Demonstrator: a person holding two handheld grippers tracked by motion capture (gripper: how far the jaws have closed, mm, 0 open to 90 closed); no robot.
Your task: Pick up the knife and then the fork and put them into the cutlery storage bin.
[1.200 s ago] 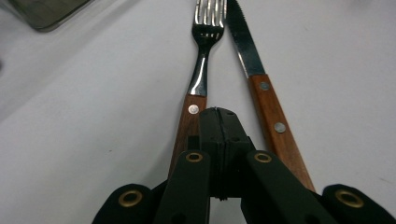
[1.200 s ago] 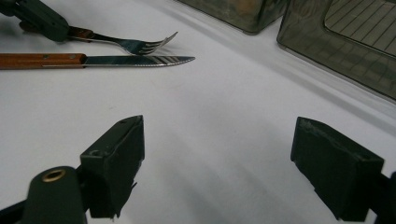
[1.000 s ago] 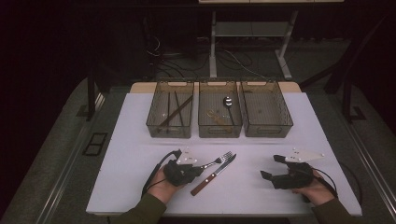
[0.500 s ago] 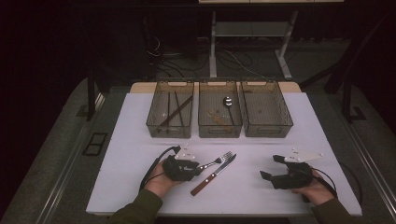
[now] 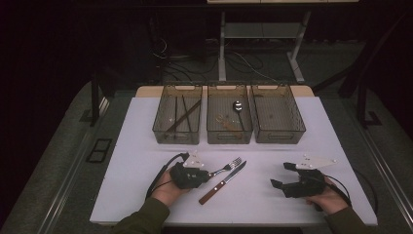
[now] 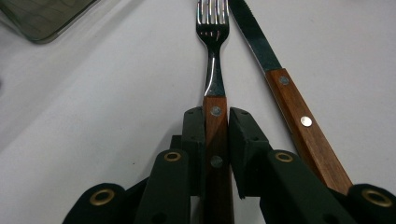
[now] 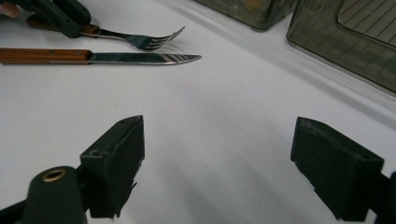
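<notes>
Little has shifted over the past second: the left gripper [image 5: 207, 174] has stayed low on the white table [image 5: 146, 161] at the fork's handle, and the right gripper [image 5: 281, 176] has kept its place on the person's right side, well apart from the cutlery.

Seen along the left gripper [image 6: 216, 135], the two black jaws are pressed against the sides of the wooden handle of the fork [image 6: 212, 60], clamping it near the rivets. The fork [image 5: 228, 167] lies flat on the table, its tines pointing away toward the trays. Just beside it, nearly parallel, lies a wooden-handled knife [image 5: 222, 183], its handle close to the left gripper's outer jaw in the left gripper view [image 6: 285, 98]; whether they touch cannot be told.

The right gripper [image 7: 217, 163] hovers low over bare table with its jaws spread wide, holding nothing.

Three clear trays stand in a row at the table's far side: the left tray [image 5: 157, 127] holds dark sticks, the middle tray [image 5: 210, 129] a spoon [image 5: 237, 107], and the right tray [image 5: 298, 127] stands beside it.
</notes>
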